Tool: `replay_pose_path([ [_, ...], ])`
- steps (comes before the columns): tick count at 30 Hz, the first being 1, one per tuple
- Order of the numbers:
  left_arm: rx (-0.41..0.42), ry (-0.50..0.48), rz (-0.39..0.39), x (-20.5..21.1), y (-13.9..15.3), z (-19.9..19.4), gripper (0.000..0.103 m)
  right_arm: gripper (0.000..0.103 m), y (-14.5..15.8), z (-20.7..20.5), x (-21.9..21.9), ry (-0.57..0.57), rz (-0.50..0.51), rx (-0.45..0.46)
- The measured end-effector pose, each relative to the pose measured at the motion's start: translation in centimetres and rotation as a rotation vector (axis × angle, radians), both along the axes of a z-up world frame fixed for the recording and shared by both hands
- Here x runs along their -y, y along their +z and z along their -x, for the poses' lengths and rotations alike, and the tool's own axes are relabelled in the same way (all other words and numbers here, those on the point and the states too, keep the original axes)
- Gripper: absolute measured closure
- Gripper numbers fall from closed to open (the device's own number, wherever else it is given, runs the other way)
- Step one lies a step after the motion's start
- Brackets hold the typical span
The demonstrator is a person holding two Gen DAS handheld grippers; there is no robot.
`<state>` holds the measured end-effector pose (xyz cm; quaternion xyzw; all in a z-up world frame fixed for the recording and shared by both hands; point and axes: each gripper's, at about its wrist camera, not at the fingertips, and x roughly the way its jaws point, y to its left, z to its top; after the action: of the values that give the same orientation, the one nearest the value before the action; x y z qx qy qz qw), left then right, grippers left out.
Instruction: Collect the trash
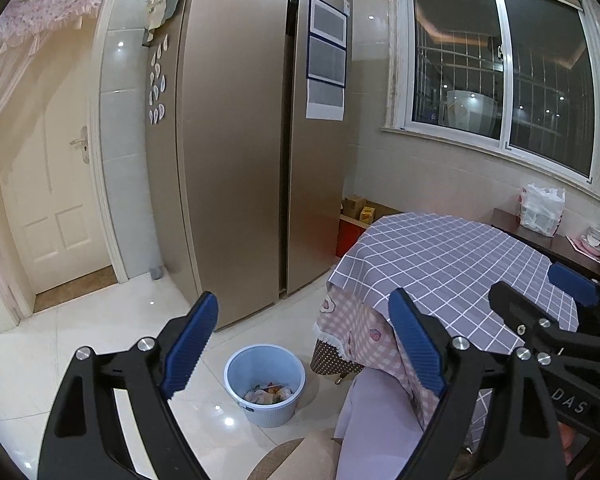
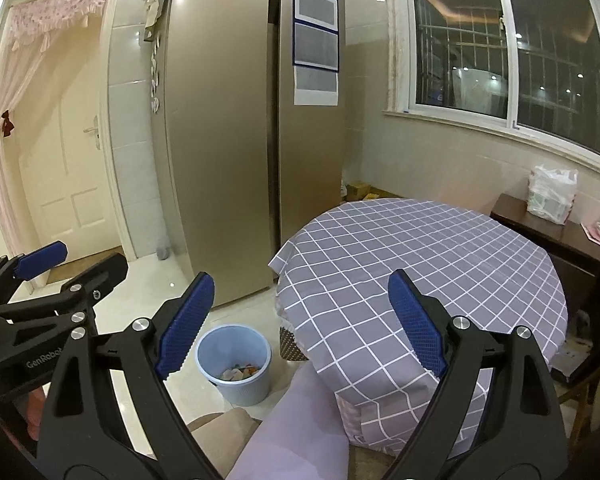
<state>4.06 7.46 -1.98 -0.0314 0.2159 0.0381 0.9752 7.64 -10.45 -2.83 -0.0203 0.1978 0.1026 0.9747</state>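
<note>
Blue-padded left gripper [image 1: 304, 340] was spread wide with nothing in it, hanging over the pale blue bin [image 1: 265, 384] on the floor by the table [image 1: 452, 264], wrappers [image 1: 269, 394] already inside. Right view: right gripper [image 2: 300, 324] also gaped, empty, bin [image 2: 234, 364] low left of centre. Tablecloth looked bare, so I'd guess collecting was basically done; next move needs hunting for leftovers.

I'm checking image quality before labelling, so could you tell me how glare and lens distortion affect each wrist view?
Left wrist view: fisheye bows the fridge and window; ceiling-light glints dot the floor by the bin. Right wrist view: same bowing, room lights reflected in the dark window, corners vignetted black.
</note>
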Motion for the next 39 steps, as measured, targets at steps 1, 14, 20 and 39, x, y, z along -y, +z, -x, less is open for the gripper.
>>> replay_pose_path([
  [1, -0.003, 0.006, -0.004, 0.03, -0.04, 0.03, 0.018, 0.015, -0.04, 0.02, 0.03, 0.0, -0.002, -0.002],
  [14, -0.046, 0.018, -0.019, 0.02, -0.79, -0.72, 0.018, 0.014, -0.59, -0.88, -0.19, 0.01, -0.011, -0.053],
  [20, -0.046, 0.017, -0.019, -0.11, -0.82, -0.63, 0.018, 0.014, -0.57, -0.68, -0.26, 0.006, -0.003, -0.048],
  [39, -0.05, 0.016, -0.013, -0.14, -0.82, -0.64, 0.017, 0.014, -0.38, -0.35, -0.25, -0.003, 0.006, -0.038],
])
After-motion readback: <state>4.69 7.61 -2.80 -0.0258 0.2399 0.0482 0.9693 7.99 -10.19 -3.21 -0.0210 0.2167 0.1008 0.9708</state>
